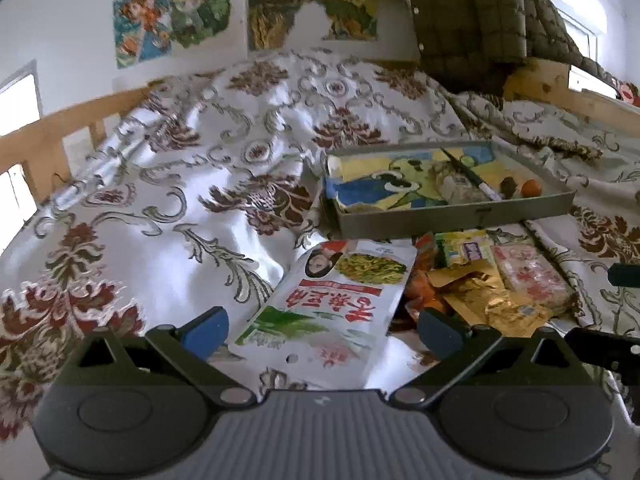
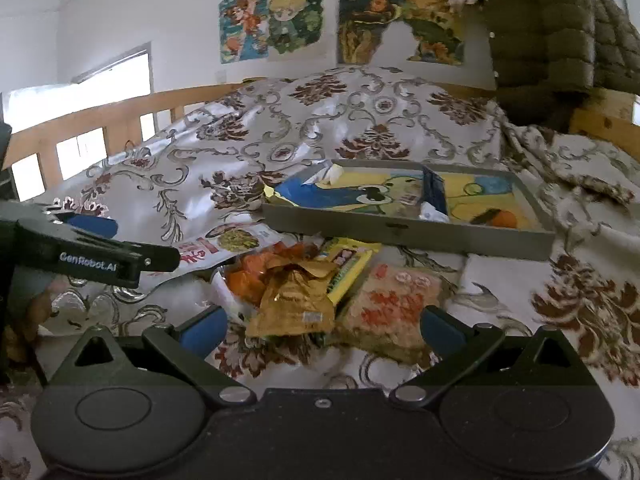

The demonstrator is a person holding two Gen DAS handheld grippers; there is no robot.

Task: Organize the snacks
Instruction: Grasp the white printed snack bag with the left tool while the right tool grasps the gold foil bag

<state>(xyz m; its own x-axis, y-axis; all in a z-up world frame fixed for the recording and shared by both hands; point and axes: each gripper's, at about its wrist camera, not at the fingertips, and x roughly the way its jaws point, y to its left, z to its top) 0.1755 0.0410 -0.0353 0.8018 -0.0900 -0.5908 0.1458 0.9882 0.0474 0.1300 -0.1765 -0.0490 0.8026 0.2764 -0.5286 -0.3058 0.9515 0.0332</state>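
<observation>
**A:** Starting nearest us, what are the tools doing?

**B:** The left gripper point(image 1: 322, 330) is hovering with its jaws spread wide and gripping nothing, and the white snack pouch point(image 1: 332, 300) is lying flat on the bedspread point(image 1: 160, 184) right in the gap between them. The right gripper point(image 2: 324, 330) is spread just as wide and also empty, with the gold wrapper point(image 2: 294, 304) and the pink-printed packet point(image 2: 390, 308) sitting in front of its gap.

**A:** Why are both held apart like that?

**B:** My guess is that each is lining up on its own packet before closing (the pouch for the left, the gold or pink one for the right). Nothing is being squeezed yet.

**A:** And just beyond those?

**B:** The rest of the pile is bunching together: orange packets point(image 2: 248, 276) under the gold wrapper, and a yellow-green packet point(image 2: 348, 264) leaning against it. They are overlapping, so a clean pick probably means taking the top ones first.

**A:** Farther back?

**B:** The grey tray point(image 2: 400, 232) is resting on the bedspread just behind the pile, likely the place the snacks are going. It is already holding a coloured paper lining, a small orange fruit point(image 2: 506, 218) and a few small items I cannot identify.

**A:** And behind that?

**B:** A green quilted jacket point(image 2: 560, 32) is hanging at the right, with posters on the wall.
</observation>
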